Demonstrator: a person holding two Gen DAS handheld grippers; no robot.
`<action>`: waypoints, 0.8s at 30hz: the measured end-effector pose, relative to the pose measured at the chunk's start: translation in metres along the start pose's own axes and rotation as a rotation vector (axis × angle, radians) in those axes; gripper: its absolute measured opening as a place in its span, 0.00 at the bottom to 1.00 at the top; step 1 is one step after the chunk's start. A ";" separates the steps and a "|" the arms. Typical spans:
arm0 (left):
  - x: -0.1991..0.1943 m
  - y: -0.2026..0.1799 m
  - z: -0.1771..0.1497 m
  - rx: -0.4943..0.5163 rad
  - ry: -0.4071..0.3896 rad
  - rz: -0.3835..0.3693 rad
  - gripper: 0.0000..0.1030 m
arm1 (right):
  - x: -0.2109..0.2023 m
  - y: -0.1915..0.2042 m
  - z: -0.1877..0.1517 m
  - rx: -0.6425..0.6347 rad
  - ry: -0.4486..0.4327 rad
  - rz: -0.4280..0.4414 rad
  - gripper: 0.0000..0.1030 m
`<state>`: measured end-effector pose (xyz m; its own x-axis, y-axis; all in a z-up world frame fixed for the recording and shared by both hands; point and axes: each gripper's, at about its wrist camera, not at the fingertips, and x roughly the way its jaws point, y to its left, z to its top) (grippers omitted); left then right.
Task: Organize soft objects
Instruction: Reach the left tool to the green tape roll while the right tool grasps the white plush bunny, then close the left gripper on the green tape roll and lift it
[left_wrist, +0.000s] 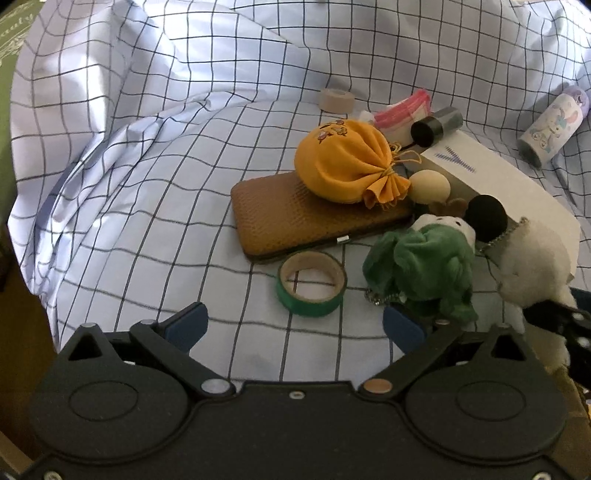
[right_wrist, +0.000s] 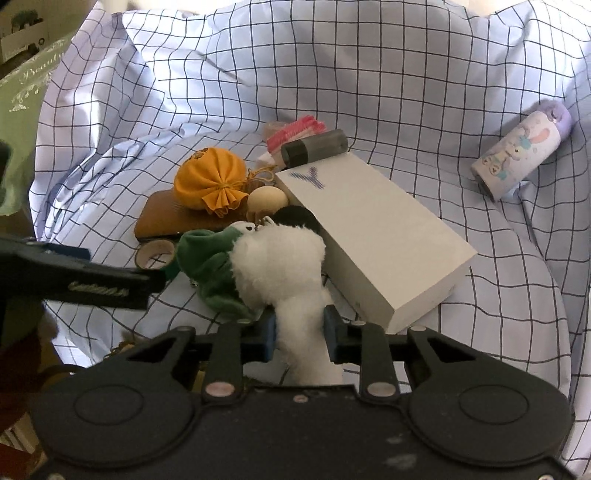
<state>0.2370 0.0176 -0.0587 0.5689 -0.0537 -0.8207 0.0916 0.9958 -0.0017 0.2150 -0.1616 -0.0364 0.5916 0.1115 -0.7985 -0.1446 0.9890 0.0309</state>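
Right tongs (right_wrist: 300, 336) clamp white plush (right_wrist: 280, 266), hiding its lower end.

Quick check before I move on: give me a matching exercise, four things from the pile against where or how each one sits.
Things:
1. orange pouch
2. white plush
3. green tape roll
4. left gripper

States:
A. flat on the checked cloth, in front of the brown wallet
B. open, holding nothing
C. resting on the brown wallet
D. clamped in the right gripper

Pairs: 1-C, 2-D, 3-A, 4-B
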 end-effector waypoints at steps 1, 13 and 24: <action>0.002 -0.001 0.001 0.002 0.001 0.000 0.89 | -0.001 0.000 0.000 0.001 -0.001 0.000 0.25; 0.025 -0.003 0.010 -0.002 0.054 -0.022 0.78 | 0.019 0.003 0.000 0.000 0.043 -0.017 0.34; 0.038 -0.002 0.016 0.023 0.091 -0.038 0.78 | 0.041 0.012 0.008 -0.066 0.056 -0.022 0.54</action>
<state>0.2712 0.0120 -0.0806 0.4882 -0.0835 -0.8687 0.1311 0.9911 -0.0216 0.2439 -0.1440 -0.0644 0.5500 0.0819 -0.8311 -0.1847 0.9825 -0.0254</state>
